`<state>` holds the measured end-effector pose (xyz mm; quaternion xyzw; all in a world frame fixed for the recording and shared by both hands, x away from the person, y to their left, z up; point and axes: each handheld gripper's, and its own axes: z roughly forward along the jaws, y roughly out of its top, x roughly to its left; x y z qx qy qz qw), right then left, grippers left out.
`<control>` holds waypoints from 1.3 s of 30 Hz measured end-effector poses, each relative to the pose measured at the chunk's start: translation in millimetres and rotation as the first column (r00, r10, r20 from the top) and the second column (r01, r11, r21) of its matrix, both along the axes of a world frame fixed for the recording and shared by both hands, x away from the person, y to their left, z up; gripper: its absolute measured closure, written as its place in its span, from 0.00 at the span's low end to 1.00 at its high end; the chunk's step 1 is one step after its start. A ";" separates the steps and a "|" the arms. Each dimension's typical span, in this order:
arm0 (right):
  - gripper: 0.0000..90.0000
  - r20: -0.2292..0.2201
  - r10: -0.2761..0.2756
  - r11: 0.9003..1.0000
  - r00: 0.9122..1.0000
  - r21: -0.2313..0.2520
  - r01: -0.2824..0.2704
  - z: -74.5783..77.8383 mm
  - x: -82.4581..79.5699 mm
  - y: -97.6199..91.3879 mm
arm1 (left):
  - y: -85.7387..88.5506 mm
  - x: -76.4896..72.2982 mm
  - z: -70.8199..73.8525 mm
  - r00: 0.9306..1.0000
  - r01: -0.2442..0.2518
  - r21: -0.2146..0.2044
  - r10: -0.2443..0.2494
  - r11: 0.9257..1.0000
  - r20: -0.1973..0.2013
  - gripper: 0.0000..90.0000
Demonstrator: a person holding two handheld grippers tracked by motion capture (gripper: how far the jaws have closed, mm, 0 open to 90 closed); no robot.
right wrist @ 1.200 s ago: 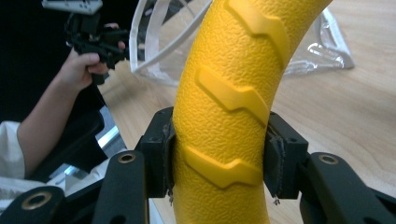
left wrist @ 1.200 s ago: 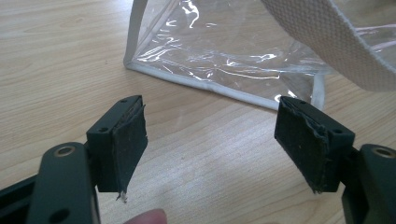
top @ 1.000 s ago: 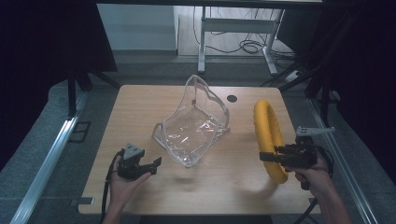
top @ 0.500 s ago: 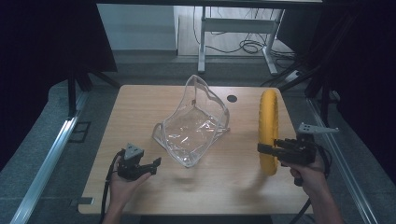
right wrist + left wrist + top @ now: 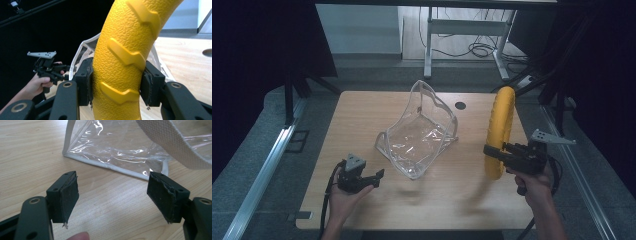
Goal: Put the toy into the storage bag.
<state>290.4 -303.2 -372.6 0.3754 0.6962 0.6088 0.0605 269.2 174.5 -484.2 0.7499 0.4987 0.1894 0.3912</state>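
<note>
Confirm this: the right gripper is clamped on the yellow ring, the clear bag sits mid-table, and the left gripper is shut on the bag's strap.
One part is wrong. The left gripper is open, its jaws spread above bare wood short of the clear bag, as the left gripper view shows. The rest holds: the right gripper is clamped on the yellow ring, and the bag sits mid-table.

A wooden table [image 5: 362,115] with a light grain carries the scene. At its centre lies a clear plastic bag [image 5: 419,135] with white edging, its mouth gaping toward twelve o'clock and its base corner reaching toward six o'clock. In the left gripper view the bag's white-trimmed edge [image 5: 105,165] rests flat on the wood, with a woven white strap [image 5: 175,145] arching above it. A small dark round hole [image 5: 460,105] sits in the tabletop at about one o'clock from the bag, near the far edge.
</note>
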 end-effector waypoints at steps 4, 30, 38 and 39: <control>0.57 0.029 -0.015 1.000 0.999 0.005 0.015 4.1 -0.1 6.0 | 0.0 0.0 0.0 1.000 0.003 0.002 -0.003 1.000 0.001 0.28; 0.57 0.119 -0.039 0.995 0.992 0.094 0.028 32.7 2.6 35.0 | 1.3 0.4 -1.0 1.000 0.002 0.002 -0.002 1.000 0.001 0.28; 0.57 0.142 -0.042 0.993 0.989 0.119 0.025 42.6 2.4 44.8 | 0.6 0.8 -1.8 1.000 0.002 0.004 -0.002 1.000 -0.003 0.28; 0.57 0.156 -0.041 0.992 0.987 0.125 0.021 46.6 2.4 49.7 | 0.3 0.9 -2.0 1.000 0.003 0.003 -0.003 1.000 -0.003 0.28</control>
